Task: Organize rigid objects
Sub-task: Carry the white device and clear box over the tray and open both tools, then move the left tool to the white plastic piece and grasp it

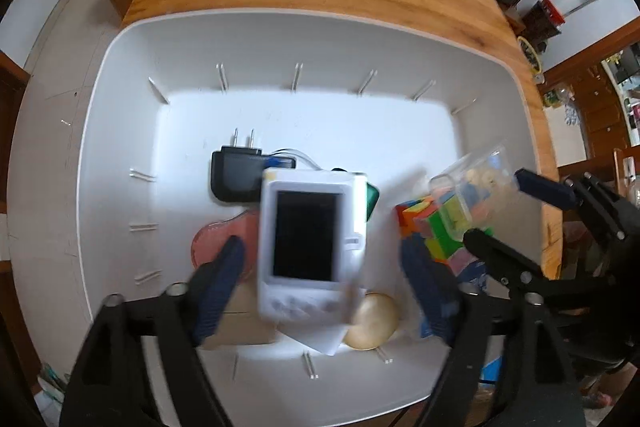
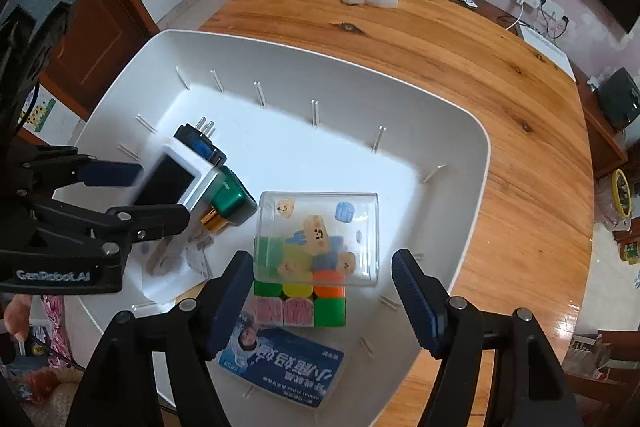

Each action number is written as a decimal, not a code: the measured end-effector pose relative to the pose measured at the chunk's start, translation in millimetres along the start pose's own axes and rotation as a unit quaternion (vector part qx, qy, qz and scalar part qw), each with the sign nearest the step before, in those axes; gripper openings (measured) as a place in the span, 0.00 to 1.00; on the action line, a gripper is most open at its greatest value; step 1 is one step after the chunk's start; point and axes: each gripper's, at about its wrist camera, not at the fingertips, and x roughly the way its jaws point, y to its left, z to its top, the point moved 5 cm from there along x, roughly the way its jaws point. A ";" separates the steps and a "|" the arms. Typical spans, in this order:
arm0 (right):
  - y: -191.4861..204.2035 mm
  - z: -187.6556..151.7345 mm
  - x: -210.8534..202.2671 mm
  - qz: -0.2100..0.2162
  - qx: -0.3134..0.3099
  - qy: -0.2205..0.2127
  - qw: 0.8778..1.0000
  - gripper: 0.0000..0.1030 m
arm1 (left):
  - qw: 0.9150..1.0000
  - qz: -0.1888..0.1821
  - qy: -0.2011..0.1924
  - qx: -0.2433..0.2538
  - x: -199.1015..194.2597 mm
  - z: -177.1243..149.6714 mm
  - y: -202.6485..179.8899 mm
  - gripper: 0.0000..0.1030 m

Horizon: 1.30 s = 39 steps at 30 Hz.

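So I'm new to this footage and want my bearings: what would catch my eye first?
Probably the white handheld device with a dark screen, blurred between the open fingers of the left gripper above the white bin. Next, the clear plastic box of small colourful pieces sitting on a bright puzzle cube, between the fingers of the open right gripper. A black plug adapter lies further back in the bin.
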 end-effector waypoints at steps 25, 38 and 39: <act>-15.0 12.6 -60.7 0.023 0.061 -0.062 0.996 0.70 | 0.997 0.025 -0.064 0.045 -70.5 32.7 -16.6 0.84; -74.0 44.7 -88.4 -0.072 0.174 -0.057 0.980 0.70 | 0.980 0.048 -0.120 0.154 -110.9 154.9 -16.4 0.84; -79.4 48.8 -90.8 -0.078 0.188 -0.059 0.977 0.70 | 0.978 0.048 -0.121 0.164 -109.1 165.7 -17.0 0.84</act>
